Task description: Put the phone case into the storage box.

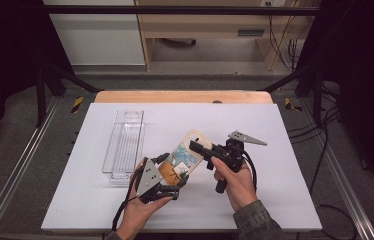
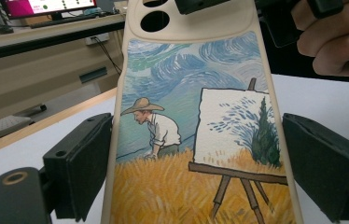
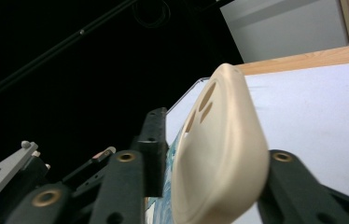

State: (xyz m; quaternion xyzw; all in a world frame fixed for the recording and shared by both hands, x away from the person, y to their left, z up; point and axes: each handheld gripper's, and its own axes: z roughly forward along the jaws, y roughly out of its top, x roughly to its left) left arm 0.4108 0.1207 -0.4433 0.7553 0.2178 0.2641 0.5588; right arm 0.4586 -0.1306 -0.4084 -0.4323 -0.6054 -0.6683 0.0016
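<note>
White table [image 1: 275, 200] below, clear box [image 1: 123, 145] far left. Both grippers clamp the phone case [image 1: 187, 152] up in the air: left gripper [image 1: 167, 187] near end, right gripper [image 1: 200, 147] far end. Keep both grips steady, no twisting

Clear plastic tray [image 1: 123, 145] lay on white table top [image 1: 285, 190], left of centre, long side running away from the person, its near end close to the front half of the sheet. Wooden table edge [image 1: 182, 96] showed beyond the white top. Behind it stood a pale wooden shelf unit [image 1: 202, 27] with cables [image 1: 287, 47] hanging at its right. Black frame bars [image 1: 45, 82] stood at both sides. A monitor [image 2: 46, 5] and keyboard [image 2: 2, 127] sat off to one side.
</note>
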